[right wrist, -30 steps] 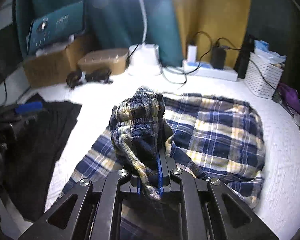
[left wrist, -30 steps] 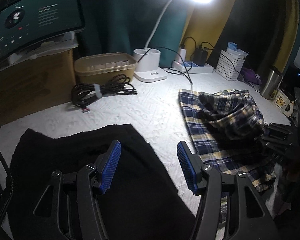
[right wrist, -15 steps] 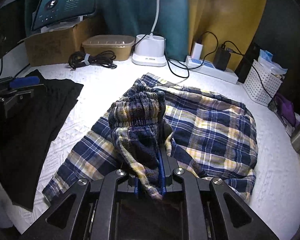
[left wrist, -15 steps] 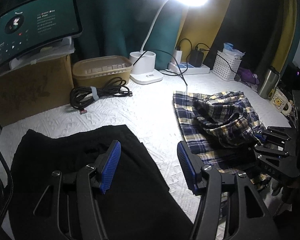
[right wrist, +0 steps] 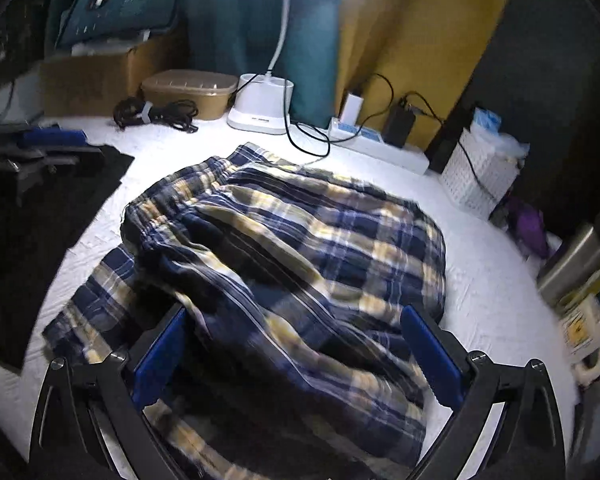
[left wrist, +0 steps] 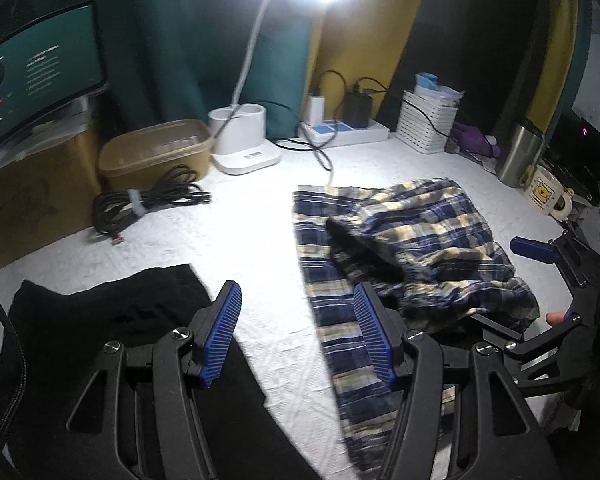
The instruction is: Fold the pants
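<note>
1. The right gripper [right wrist: 296, 360] is seen with its jaws spread wide, having just been opening; the plaid pants [right wrist: 300, 264] lie between and under the blue pads [right wrist: 430, 356], but nothing is clamped.
2. The left gripper [left wrist: 296, 336] is held partly open and empty, above the white table cover [left wrist: 236, 248], between the black cloth [left wrist: 112, 320] and the pants' near edge.
3. The pants are spread on the cover in a loose heap, one layer thrown back over the rest, the gathered waistband [right wrist: 168, 204] turned toward the black cloth.
4. In the left wrist view the right gripper is found at the far right edge, just beside the pants, one blue pad [left wrist: 530, 249] raised clear of the fabric.
5. The black cloth is laid flat at the cover's left side, well apart from the pants' heap.
6. Along the back a coiled cable [left wrist: 140, 208], a brown tub [left wrist: 156, 156], a lamp base [left wrist: 244, 140], a power strip [left wrist: 344, 130] and a white basket [left wrist: 426, 120] are ranged.
7. A steel flask [left wrist: 518, 152] and a mug [left wrist: 546, 194] are set at the far right.
</note>
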`<action>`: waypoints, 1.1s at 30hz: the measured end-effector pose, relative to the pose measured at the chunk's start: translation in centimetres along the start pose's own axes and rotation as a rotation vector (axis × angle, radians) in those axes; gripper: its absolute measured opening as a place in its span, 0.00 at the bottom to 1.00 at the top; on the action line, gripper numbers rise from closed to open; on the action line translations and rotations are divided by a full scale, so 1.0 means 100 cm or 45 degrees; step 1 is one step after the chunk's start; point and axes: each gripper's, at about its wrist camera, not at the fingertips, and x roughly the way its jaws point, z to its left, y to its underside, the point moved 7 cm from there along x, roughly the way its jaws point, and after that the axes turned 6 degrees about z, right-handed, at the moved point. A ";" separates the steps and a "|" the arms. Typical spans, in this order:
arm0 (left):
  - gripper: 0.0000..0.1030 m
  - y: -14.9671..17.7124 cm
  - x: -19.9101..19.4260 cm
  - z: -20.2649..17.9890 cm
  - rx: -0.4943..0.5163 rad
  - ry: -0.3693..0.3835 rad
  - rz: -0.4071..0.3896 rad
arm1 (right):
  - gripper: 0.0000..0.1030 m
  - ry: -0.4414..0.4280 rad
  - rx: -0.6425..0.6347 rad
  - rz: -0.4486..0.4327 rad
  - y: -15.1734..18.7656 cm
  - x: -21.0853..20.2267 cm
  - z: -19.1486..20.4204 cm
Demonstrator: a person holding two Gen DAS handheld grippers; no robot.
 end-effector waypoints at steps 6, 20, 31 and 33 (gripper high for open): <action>0.58 -0.007 0.006 -0.032 0.052 0.044 0.012 | 1.00 -0.080 0.116 -0.008 0.022 0.003 -0.040; 0.34 -0.003 0.051 -0.068 0.068 0.143 0.127 | 1.00 -0.222 0.575 -0.084 0.047 -0.006 -0.142; 0.10 -0.013 0.040 -0.057 0.093 0.115 0.073 | 0.54 -0.395 0.559 0.113 0.070 0.030 -0.087; 0.10 -0.014 0.042 -0.055 0.087 0.115 0.072 | 0.55 -0.391 0.548 0.111 0.073 0.027 -0.082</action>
